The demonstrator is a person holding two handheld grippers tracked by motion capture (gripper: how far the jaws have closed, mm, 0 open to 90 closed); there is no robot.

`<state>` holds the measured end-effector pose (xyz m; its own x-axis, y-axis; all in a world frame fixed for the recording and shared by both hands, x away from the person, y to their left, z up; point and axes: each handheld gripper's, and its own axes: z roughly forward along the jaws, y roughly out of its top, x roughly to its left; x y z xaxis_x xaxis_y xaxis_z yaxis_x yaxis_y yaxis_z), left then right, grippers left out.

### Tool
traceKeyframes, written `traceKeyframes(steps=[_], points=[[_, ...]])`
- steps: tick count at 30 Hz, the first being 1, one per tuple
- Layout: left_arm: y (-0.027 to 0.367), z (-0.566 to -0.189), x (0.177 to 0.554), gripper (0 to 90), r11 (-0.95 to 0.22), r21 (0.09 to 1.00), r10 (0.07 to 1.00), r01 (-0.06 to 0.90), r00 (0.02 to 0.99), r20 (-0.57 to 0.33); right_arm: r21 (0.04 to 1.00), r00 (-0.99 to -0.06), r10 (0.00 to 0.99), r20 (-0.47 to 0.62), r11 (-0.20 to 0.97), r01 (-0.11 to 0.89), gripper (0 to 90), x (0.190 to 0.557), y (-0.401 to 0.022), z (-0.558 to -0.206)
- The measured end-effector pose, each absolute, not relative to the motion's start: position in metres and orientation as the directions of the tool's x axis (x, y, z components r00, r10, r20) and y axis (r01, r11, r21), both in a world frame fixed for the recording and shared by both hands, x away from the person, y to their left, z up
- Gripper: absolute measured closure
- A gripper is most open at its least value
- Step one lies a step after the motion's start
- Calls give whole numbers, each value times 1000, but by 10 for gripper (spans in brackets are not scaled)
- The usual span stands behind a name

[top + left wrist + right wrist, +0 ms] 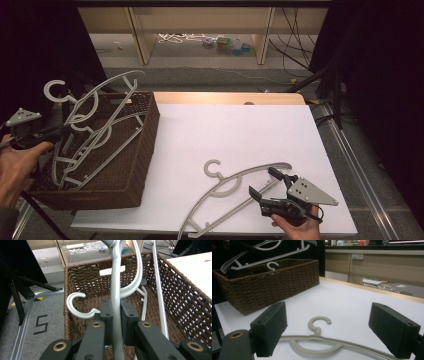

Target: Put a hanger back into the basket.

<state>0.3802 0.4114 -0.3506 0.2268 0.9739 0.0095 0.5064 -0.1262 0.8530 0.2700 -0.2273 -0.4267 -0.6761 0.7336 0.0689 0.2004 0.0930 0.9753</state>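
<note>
The left gripper [54,131] is clamped on the smooth arm of a pale grey plastic hanger [116,287], held tilted over the coarse brown woven basket [135,165] at the table's left. More hangers lie tangled inside, hard to tell apart. Near the right front, the right gripper [264,182] stands apart over a beige hanger [319,337] lying flat on the white table [240,130]; its lower end is cut off

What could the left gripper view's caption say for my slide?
Left gripper clamps a grey hanger above the brown wicker basket.
</note>
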Motion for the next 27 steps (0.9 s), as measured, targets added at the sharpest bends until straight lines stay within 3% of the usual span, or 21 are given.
traceKeyframes(steps=[27], points=[[425, -378, 371, 819, -289, 790, 940, 541, 315, 128, 976, -670, 739, 68, 91, 199, 160, 272, -228, -428]])
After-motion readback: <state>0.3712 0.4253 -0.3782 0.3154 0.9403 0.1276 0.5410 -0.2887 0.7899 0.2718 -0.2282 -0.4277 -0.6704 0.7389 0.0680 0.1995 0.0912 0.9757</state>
